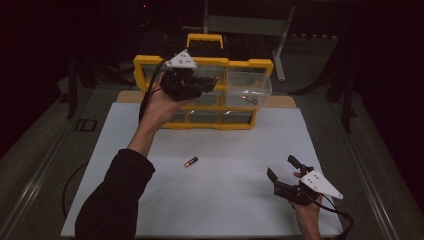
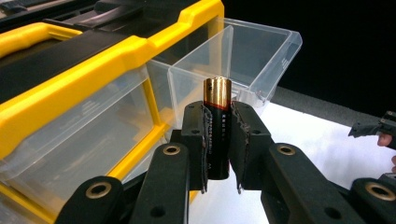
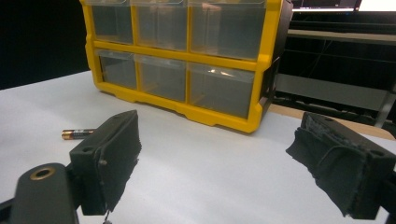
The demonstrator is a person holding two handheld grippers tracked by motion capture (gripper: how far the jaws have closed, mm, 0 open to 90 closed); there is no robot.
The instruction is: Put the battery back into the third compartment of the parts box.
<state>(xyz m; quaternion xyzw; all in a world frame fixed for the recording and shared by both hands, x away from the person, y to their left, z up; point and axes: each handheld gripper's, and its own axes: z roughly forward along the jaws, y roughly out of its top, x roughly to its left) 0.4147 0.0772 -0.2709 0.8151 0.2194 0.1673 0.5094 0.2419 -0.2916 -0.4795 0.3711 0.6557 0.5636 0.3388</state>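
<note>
While one battery (image 2: 217, 126) is gripped, two lie loose

The high view looked down over the white table (image 1: 225, 200); each gripper view sat close behind its own jaws (very near) — both faced the yellow organizer (image 3: 187, 109).

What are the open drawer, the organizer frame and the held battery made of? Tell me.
Open drawer: clear, glossy plastic by its look; you see through its walls. Organizer frame: opaque yellow plastic, smooth and moulded. Battery in the left tongs: black printed wrap, shiny copper-coloured band, probably metal under it.
</note>
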